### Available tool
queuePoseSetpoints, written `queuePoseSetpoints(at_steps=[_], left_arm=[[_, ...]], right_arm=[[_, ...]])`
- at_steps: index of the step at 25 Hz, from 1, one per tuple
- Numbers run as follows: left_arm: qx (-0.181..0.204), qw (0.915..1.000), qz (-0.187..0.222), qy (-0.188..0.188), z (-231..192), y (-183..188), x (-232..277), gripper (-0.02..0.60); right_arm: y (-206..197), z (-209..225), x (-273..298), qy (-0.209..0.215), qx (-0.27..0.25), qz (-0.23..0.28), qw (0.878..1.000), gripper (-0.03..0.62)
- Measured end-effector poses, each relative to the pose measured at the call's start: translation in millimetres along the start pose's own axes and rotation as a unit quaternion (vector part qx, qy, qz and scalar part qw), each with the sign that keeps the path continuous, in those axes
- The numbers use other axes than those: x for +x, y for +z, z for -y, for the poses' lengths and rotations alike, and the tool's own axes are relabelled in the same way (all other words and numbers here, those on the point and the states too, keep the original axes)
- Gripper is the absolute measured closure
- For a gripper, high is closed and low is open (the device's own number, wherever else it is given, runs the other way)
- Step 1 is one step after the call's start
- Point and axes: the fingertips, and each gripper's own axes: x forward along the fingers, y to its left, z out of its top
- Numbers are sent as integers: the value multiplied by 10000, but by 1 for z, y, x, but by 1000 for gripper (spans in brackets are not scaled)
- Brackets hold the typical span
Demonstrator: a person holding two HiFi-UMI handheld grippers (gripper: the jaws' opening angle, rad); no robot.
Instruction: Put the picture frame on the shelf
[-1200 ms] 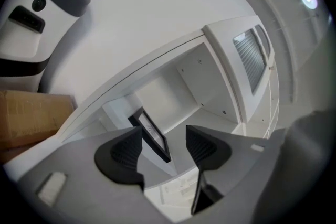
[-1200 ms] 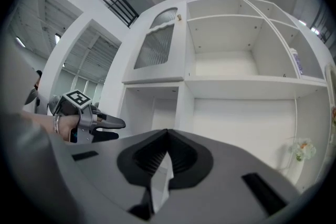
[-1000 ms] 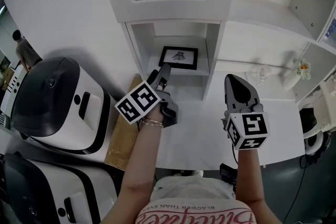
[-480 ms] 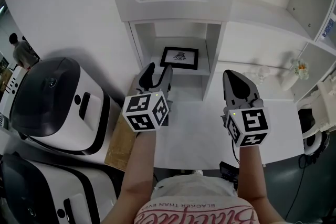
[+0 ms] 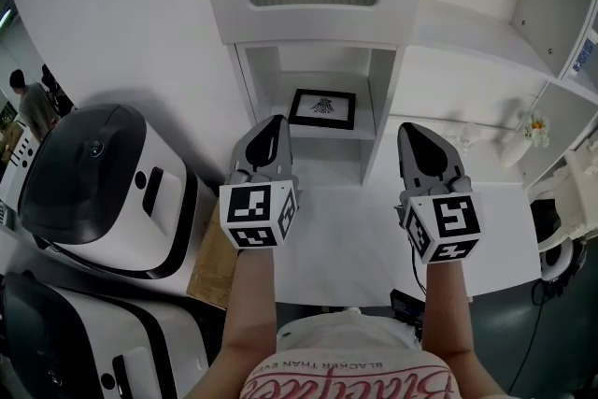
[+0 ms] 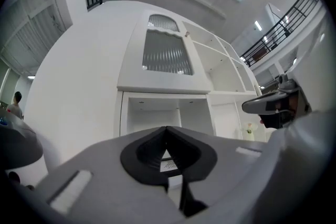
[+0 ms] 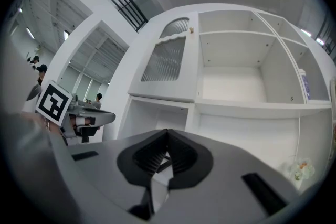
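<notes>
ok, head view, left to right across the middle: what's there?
machine → left gripper (jaws just closed, nothing between them) → picture frame → right gripper → flowers

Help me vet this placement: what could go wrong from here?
The picture frame sits on the shelf, seemingly near its front edge, so a bump might tip it off. The left tool, jaws just closed on nothing, hangs close before the shelf; swinging forward could clip the frame.

1. Your left gripper [image 5: 276, 121]: grey tapered shell, black ridged fingers [image 6: 144, 152].
2. Your right gripper [image 5: 412, 130] matches; each carries a white cube [image 5: 259, 215] with black square markers.
3. You wear a pale top [image 5: 336, 336] with printed lettering.
</notes>
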Motion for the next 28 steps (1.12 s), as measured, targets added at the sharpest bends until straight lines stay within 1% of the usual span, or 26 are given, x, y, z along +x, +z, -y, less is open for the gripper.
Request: queuePoseSetpoints(at_steps=[6,8,10,16,21,28], left_arm=[[317,9990,275,-137,5,23,-8,572],[473,9981,337,-194,8,28,-10,571],[538,9975,388,-244,10,32,-11,571],[446,9975,469,-297,11,34,-16,571],[357,9976,519,-298,12,36,-18,571],[431,9968,609,-292,15,42,-21,572]], right_arm=[[7,1,-1,-127,-107,68,9998,586],[10,2,-2,-156,-112,90,9998,586],[11,4,-3,-189,-112,111,9997,586],[12,8,-12,-311,-103,108,9994,586],[12,6,-17,-290,-63,111,9995,586],[17,4,-20,-252,-121,146,9995,586]])
